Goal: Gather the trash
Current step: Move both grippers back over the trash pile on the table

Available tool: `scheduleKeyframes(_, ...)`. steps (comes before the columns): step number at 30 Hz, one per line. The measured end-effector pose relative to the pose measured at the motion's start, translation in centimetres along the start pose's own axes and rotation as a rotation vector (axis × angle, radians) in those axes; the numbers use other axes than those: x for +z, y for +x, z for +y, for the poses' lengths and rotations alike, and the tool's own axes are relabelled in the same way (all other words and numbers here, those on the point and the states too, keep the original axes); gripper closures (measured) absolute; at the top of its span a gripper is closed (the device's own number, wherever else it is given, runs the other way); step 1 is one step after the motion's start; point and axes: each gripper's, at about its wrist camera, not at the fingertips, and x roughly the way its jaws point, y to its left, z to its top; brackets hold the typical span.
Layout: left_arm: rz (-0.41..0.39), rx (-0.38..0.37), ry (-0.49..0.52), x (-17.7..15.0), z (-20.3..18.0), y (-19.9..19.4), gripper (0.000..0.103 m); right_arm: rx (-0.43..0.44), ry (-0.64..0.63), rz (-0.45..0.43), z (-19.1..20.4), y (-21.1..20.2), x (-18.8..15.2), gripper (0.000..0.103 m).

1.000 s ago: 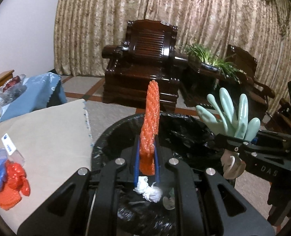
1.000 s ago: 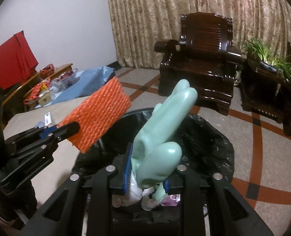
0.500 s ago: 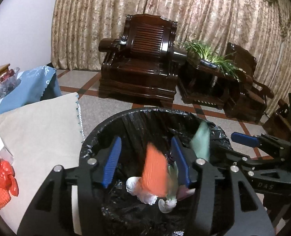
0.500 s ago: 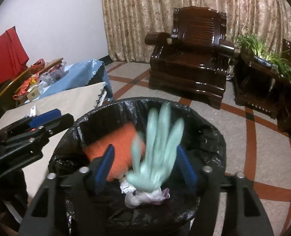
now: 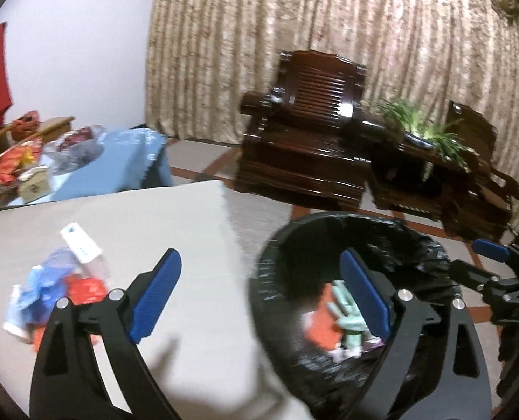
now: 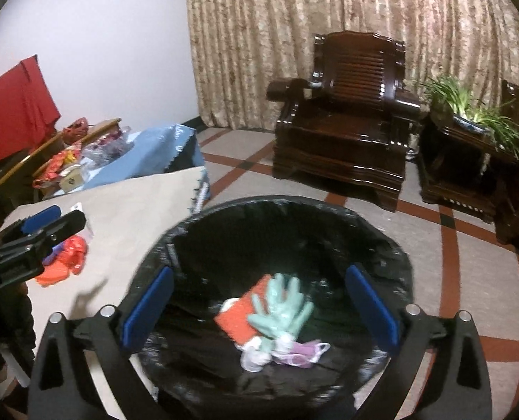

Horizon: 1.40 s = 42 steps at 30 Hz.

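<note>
1. Your left claw [image 5: 259, 294] stands wide open with nothing between its blue pads; its jaws have just been opening. One pad hangs over the desk [image 5: 126, 217], the other over the bin [image 5: 431, 255].
2. Your right claw [image 6: 259, 309] is spread just as wide and empty over the mouth of the bin [image 6: 382, 238]; its jaws have also just been opening.
3. Writing: the only letters you can make out are pale ones on the body of the right claw [image 5: 515, 311] in the left wrist view, too blurred to read for certain. The white tag [image 5: 79, 245] on the desk carries a small blue mark that cannot be read.
4. The trash in the bin: a pale green rubber glove [image 6: 282, 302] lies fingers spread on the black liner, partly over a flat orange mesh sheet [image 6: 240, 316]. Just below them sit a crumpled white tissue [image 6: 254, 355] and a lilac mask [image 6: 303, 351].
5. The bin is round, lined with a glossy black bag, and stands on the floor against the desk's right edge.
6. More trash lies near the desk's left edge: an orange net piece [image 6: 65, 259] with blue and white wrappers [image 5: 39, 290] beside it, touching in one heap.
7. The desk is covered with a beige cloth.
</note>
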Motion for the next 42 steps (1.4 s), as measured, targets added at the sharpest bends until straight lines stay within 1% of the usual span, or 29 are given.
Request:
scheduleKeyframes(8, -0.026, 0.120, -0.036, -0.7, 5.7, -3.8, 0.013, 0.087, -0.023, -0.018, 5.5, 0.9, 0.5, 0.006)
scheduleKeyframes(11, -0.029, 0.165, -0.052, -1.1, 8.0, -5.1, 0.013, 0.120, -0.029, -0.016, 7.5, 1.6, 0.5, 0.006)
scheduleKeyframes(15, -0.025, 0.233, -0.080, -2.4, 11.3, -6.5, 0.013, 0.162, -0.071, -0.009, 10.8, 2.6, 0.4, 0.006)
scheduleKeyframes(21, -0.009, 0.320, -0.135, -3.8, 16.5, -7.6, 0.013, 0.211, -0.123, 0.007, 15.2, 4.6, 0.4, 0.006)
scheduleKeyframes(28, 0.029, 0.400, -0.182, -5.6, 21.8, -7.4, 0.013, 0.257, -0.186, 0.033, 20.2, 7.5, -0.2, 0.006)
scheduleKeyframes(33, 0.068, 0.434, -0.215, -7.5, 25.1, -6.8, 0.013, 0.281, -0.225, 0.057, 22.9, 9.5, -0.7, 0.006)
scheduleKeyframes(35, 0.086, 0.441, -0.225, -8.1, 26.2, -6.4, 0.015, 0.286, -0.236, 0.068, 23.9, 10.4, -0.9, 0.006)
scheduleKeyframes(42, 0.145, 0.430, -0.262, -9.6, 29.1, -4.1, 0.021, 0.292, -0.257, 0.114, 26.0, 13.0, -1.8, 0.006)
